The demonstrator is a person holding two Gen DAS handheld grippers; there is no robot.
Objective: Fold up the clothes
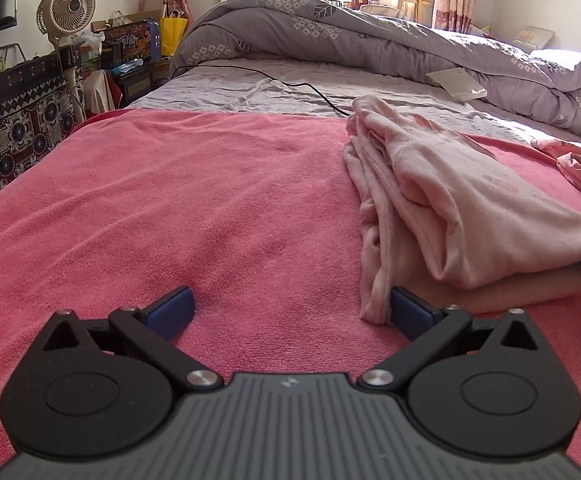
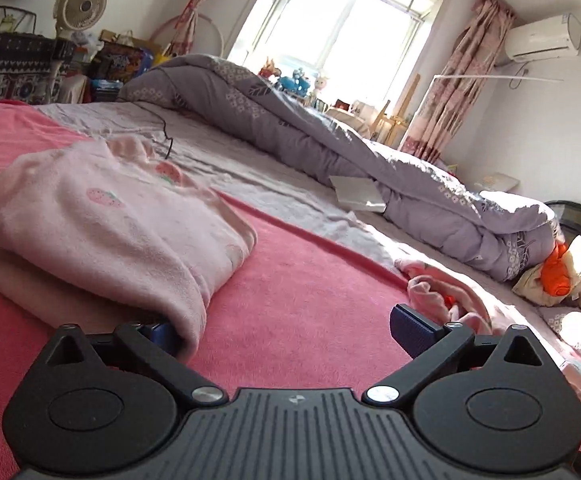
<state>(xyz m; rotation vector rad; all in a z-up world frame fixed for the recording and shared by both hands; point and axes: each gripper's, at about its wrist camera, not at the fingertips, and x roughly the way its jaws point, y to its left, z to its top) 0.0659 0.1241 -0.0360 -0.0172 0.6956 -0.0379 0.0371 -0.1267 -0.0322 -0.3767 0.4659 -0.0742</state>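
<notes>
on the pink towel [image 1: 170,200] the folded pale pink garment [image 1: 470,208] lies between both wide-spread grippers, touching left gripper [image 1: 292,312] and right gripper [image 2: 286,334].

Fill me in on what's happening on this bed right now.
A person is folding clothes with a handheld gripper in each hand. A pale pink garment lies folded on the pink towel spread over the bed. Both grippers are open and hold nothing: the left gripper sits low at the garment's left edge, one of its fingers touching the fabric, and the right gripper sits at its right edge. Another pink garment lies crumpled off to the right, not yet folded.
</notes>
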